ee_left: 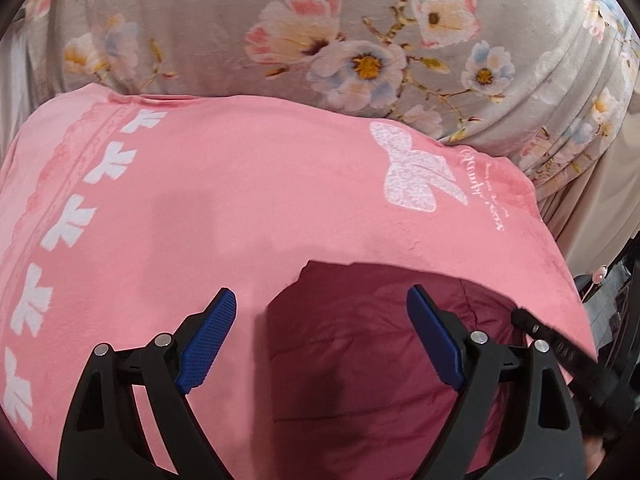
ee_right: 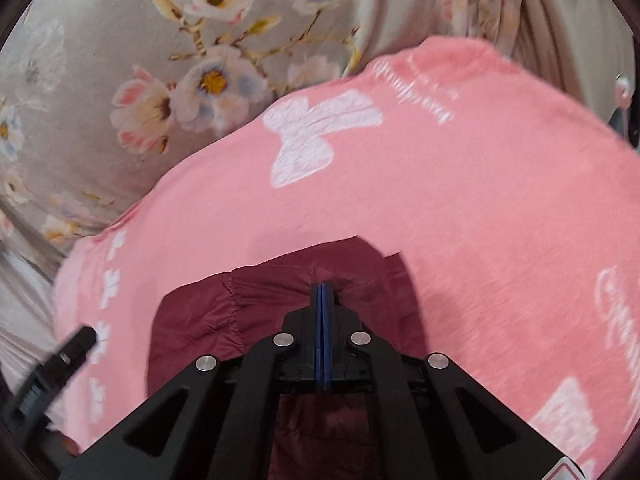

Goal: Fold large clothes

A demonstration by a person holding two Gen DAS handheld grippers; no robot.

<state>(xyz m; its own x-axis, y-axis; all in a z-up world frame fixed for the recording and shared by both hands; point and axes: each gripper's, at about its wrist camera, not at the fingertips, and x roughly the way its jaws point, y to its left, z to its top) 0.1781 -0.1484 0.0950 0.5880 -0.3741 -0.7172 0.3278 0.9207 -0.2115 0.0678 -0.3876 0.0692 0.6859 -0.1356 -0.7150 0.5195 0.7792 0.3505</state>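
Note:
A dark red quilted garment (ee_left: 360, 360) (ee_right: 260, 300) lies on a pink blanket with white bows (ee_left: 240, 200) (ee_right: 480, 200). My left gripper (ee_left: 320, 292) hovers over the garment's far edge. It is open, its blue pads (ee_left: 208, 344) stand wide apart, and nothing is between them. My right gripper (ee_right: 322, 286) is shut. Its blue pads meet along their whole length, no cloth shows between them, and the tips are over the garment's far edge. In the left wrist view the right gripper's black finger (ee_left: 560, 344) is at the garment's right side. The left gripper's finger (ee_right: 76, 344) shows at lower left in the right wrist view.
A grey sheet printed with flowers (ee_left: 200, 20) (ee_right: 80, 60) covers the bed beyond the pink blanket. Plain beige cloth (ee_left: 580, 220) hangs at the right side. Dark objects (ee_left: 616, 300) stand off the bed at the far right.

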